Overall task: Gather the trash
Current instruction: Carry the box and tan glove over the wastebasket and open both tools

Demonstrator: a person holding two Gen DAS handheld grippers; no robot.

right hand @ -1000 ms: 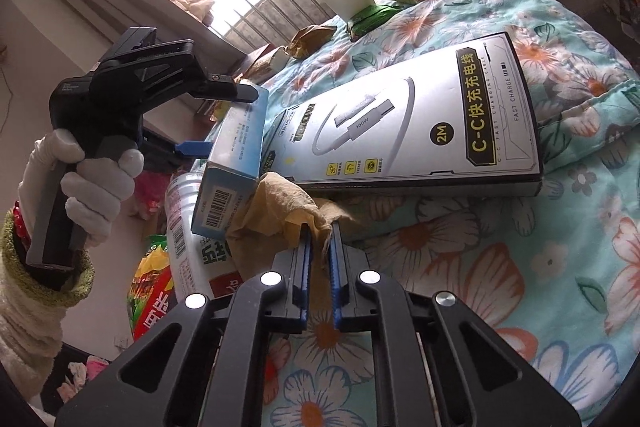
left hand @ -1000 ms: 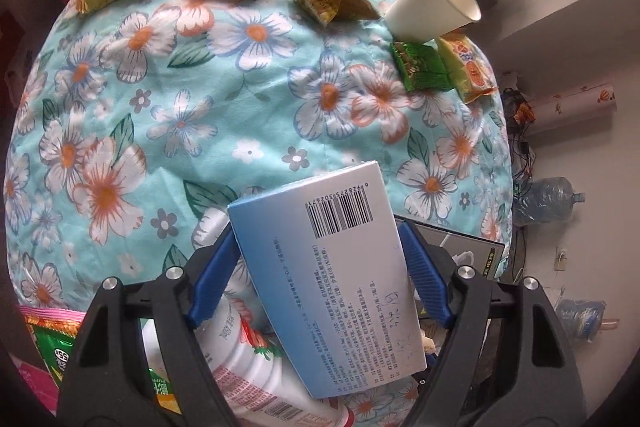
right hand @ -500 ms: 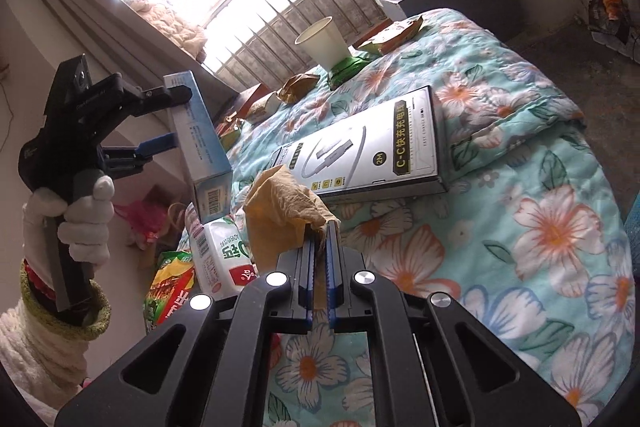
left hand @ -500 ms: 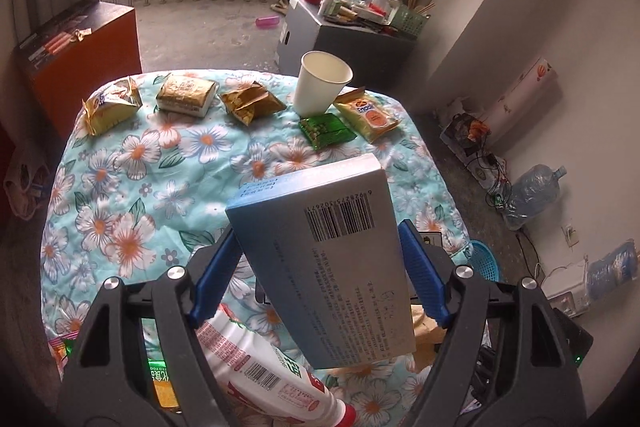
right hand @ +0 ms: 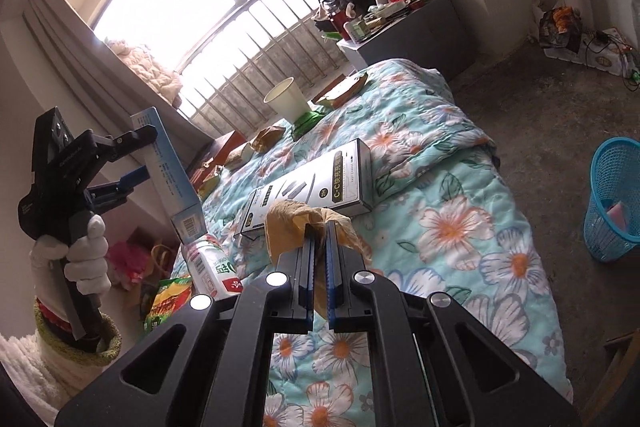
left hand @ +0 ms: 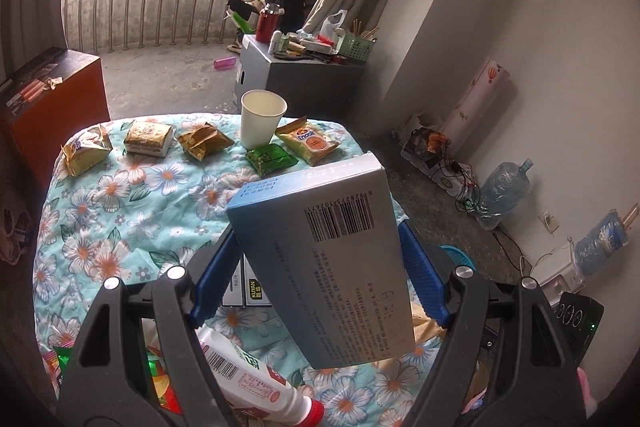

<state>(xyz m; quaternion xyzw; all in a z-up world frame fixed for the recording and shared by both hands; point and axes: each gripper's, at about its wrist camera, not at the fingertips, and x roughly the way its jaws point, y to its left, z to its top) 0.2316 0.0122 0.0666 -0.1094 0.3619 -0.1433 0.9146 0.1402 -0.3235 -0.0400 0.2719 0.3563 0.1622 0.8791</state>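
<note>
- The left gripper (left hand: 316, 267) holds a blue and white box (left hand: 332, 267) up in the air over the bed (left hand: 120, 211). Its blue fingers (left hand: 214, 279) press on both sides of the box.
- A hand (right hand: 86, 259) in a white glove grips the handle of that gripper.
- The right gripper (right hand: 319, 227) has its fingers (right hand: 307, 267) squeezed tight on a crumpled brown paper (right hand: 288, 223). The paper is up off the bed cover.
- A long white and black cable box (right hand: 316, 187) lies flat on the flowery cover, just behind the brown paper.
- A white bottle with a red cap (left hand: 256, 383) lies near the edge of the bed, under the blue and white box.
- At the far end of the bed stands a white paper cup (left hand: 262, 123). Beside it lie a green packet (left hand: 272, 159) and an orange snack packet (left hand: 312, 143).
- Three gold snack packets (left hand: 148, 139) lie in a row to the left of the cup.
- A blue basket (right hand: 612, 203) stands on the floor beside the bed. Something pink lies in it.
</note>
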